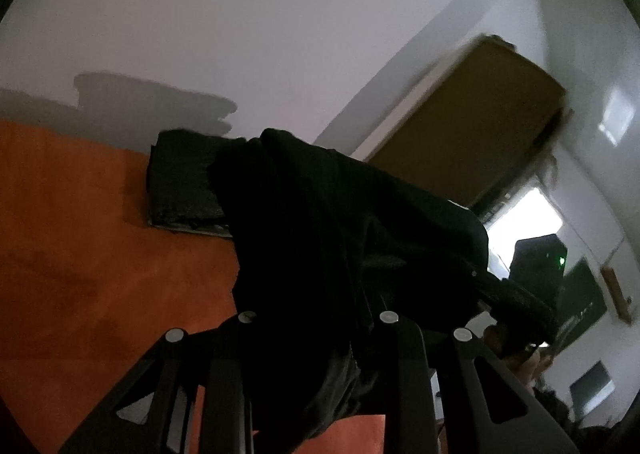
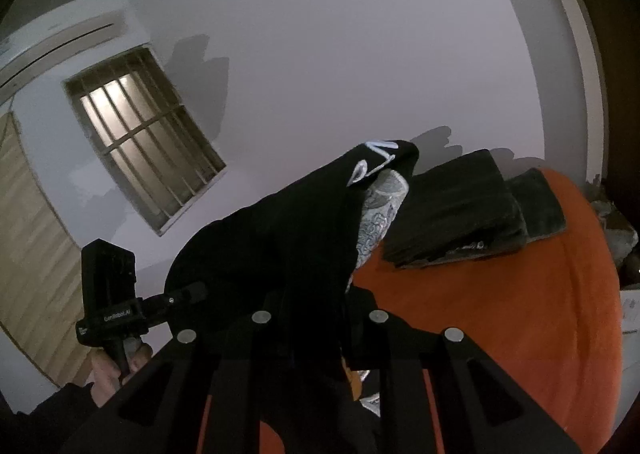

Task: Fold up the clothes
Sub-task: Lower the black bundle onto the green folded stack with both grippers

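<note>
Orange bedding spreads under both grippers. Nearest, the left gripper is nearly closed on a bunched black garment, cloth pinched between its fingers. The right gripper is also pinched narrow on the same garment, whose white print shows at the far corner. The cloth hangs in the air between them — not spread flat. Farther back, folded dark clothes lie stacked on the bedding near the white wall. Risk, prob.: the grips hold thick bunches rather than clean corners, so fabric could slip free — or lie down twisted, w/ an uneven fold.
</note>
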The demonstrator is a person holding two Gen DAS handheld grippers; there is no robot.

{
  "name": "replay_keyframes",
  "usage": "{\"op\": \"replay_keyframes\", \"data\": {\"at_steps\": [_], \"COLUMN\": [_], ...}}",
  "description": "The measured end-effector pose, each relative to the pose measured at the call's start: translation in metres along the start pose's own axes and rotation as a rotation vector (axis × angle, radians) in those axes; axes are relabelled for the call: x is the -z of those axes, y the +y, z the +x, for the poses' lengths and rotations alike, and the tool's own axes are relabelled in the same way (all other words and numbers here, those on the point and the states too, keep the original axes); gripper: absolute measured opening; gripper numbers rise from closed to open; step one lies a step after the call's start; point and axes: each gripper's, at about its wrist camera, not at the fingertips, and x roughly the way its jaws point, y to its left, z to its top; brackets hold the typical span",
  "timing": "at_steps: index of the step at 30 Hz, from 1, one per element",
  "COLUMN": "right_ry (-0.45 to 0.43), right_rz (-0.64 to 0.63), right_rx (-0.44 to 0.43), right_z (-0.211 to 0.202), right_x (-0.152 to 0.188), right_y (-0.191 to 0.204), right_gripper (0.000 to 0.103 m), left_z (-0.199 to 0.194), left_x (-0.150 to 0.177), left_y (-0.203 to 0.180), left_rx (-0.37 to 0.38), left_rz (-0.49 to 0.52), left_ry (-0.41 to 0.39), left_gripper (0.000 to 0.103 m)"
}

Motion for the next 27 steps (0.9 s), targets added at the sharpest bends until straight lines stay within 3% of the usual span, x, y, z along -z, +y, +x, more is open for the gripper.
{"op": "replay_keyframes", "data": {"at_steps": [4,11,15,18,22,27], "right_ry": [0.041,0.086,0.094,0.089,0.079,0.097], "right_rz": [-0.006,-0.109,-0.049,-0.01,0.029,0.104], "right_rx": [-0.016,0.005,0.003,0.011,0.052,0.12], "right_z": [0.051,0.123,0.169,0.207,0.263,0.334], "right_x": [-0.022,-0.073,-0.104,-0.127,-0.156,-0.187], "right_y": [-0.061,-0.121,-0.154,-0.182,-0.218,-0.271], "right_gripper": [0.014,0.014,0.014,0.014,0.014,0.014], "left_z": [0.061,0.129,0.162,0.191,0.239,0.304], "left_x": [-0.017,-0.051,-0.089,-0.122,-0.162,-0.198], "left_y": [0.031,0.069,0.085,0.108,0.149,0.185], "left_rx": [-0.042,-0.077,-0.116,-0.102,-0.074,-0.092], "left_rz": [-0.043,-0.121,-0.116,-0.1,-0.107,-0.127], "left_ry": [0.032,0.052,0.073,0.087,0.106,0.123], "left_gripper": [0.026,0.026,0.026,0.026,0.026,0.027]}}
